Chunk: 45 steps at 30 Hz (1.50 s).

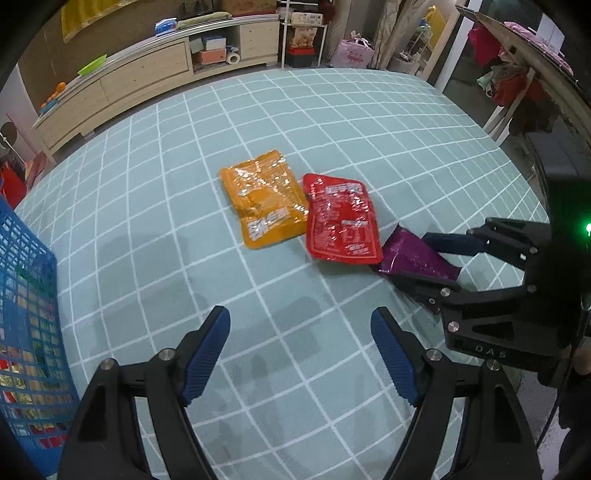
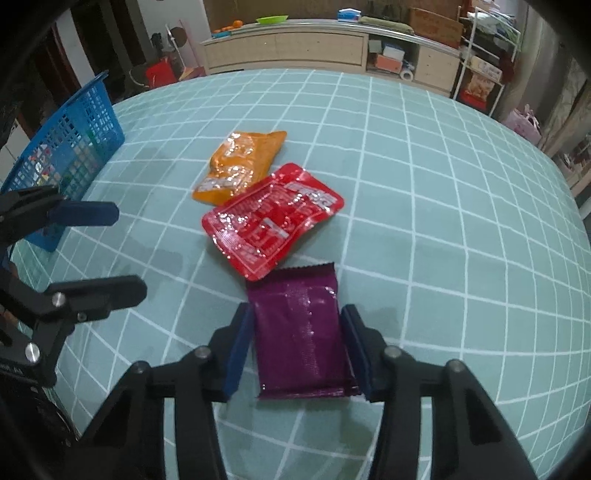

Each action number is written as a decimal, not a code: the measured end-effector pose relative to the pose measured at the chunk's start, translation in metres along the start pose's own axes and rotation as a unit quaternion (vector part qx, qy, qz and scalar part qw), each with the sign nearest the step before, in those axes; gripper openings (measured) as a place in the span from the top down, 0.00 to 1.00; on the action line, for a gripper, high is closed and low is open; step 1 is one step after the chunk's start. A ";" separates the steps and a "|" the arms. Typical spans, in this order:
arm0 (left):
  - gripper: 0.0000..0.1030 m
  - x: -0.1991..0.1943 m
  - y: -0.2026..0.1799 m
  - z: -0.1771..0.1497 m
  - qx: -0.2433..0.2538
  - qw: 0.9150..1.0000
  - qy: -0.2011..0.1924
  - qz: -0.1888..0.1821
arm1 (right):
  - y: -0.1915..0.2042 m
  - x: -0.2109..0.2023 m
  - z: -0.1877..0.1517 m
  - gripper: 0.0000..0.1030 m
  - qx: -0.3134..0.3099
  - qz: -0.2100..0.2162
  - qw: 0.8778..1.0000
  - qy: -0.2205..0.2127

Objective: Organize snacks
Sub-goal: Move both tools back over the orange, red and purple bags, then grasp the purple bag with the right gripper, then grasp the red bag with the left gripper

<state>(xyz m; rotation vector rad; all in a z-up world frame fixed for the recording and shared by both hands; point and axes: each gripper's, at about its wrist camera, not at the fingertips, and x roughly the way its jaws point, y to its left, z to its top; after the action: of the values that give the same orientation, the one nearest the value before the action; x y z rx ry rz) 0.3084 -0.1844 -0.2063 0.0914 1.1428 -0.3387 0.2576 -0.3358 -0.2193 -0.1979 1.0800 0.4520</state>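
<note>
Teal checked tablecloth (image 1: 332,122); pale sideboard (image 2: 295,48) behind (green dish (image 2: 272,19) atop).

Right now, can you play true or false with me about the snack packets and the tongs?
1. The right tongs have a purple packet between them. True.
2. The left tongs hold the orange packet. False: they are open with nothing between them.
3. The red packet overlaps the orange one's edge. True.
4. The blue basket stands upside down. False: it stands upright, with snacks inside.
5. Three packets lie on the checked cloth. True.
</note>
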 end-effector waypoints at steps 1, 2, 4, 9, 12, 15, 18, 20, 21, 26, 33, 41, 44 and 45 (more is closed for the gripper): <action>0.25 -0.001 -0.002 0.001 0.003 1.000 0.000 -0.001 | -0.002 -0.002 -0.002 0.49 0.004 0.001 1.000 0.000; 0.25 -0.002 -0.005 0.003 0.008 1.000 -0.001 -0.002 | -0.004 -0.004 -0.005 0.49 0.009 -0.003 1.000 0.002; 0.25 -0.003 -0.008 0.007 0.017 1.000 -0.002 -0.003 | -0.010 -0.009 -0.009 0.49 0.026 -0.007 1.000 0.001; 0.25 0.006 -0.016 0.026 0.030 0.999 0.007 -0.014 | -0.034 -0.024 -0.008 0.49 0.086 -0.014 0.996 -0.010; 0.25 0.016 -0.021 0.039 0.045 0.999 0.014 -0.017 | -0.050 -0.029 -0.008 0.49 0.117 -0.015 0.993 -0.014; 0.25 0.031 -0.021 0.050 0.052 0.998 0.024 -0.006 | -0.063 -0.031 -0.004 0.49 0.137 -0.023 0.990 -0.016; 0.25 0.046 -0.019 0.062 0.048 0.998 0.033 0.000 | -0.071 -0.033 -0.001 0.49 0.147 -0.023 0.989 -0.024; 0.25 0.054 -0.019 0.068 0.049 0.998 0.039 0.000 | -0.074 -0.032 -0.001 0.49 0.149 -0.022 0.988 -0.026; 0.25 0.056 -0.019 0.071 0.053 0.998 0.040 0.000 | -0.074 -0.030 0.001 0.49 0.150 -0.022 0.988 -0.026; 0.25 0.069 -0.028 0.081 0.076 0.996 0.049 0.001 | -0.076 -0.021 0.003 0.49 0.166 -0.017 0.986 -0.027; 0.25 0.085 -0.040 0.090 0.072 0.996 0.056 -0.006 | -0.088 -0.022 -0.003 0.49 0.186 -0.015 0.982 -0.027; 0.46 0.095 -0.058 0.090 0.100 0.993 0.062 0.012 | -0.094 -0.027 -0.011 0.49 0.194 -0.020 0.980 -0.029; 0.56 0.093 -0.062 0.089 0.110 0.992 0.063 0.011 | -0.091 -0.025 -0.011 0.49 0.199 -0.018 0.979 -0.027; 0.58 0.093 -0.063 0.089 0.110 0.992 0.064 0.014 | -0.091 -0.025 -0.011 0.49 0.199 -0.019 0.979 -0.029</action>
<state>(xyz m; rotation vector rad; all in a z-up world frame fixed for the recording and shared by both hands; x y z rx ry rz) 0.4007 -0.2858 -0.2470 0.3272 1.2261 -0.4390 0.2794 -0.4275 -0.2079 0.1476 1.0849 0.1982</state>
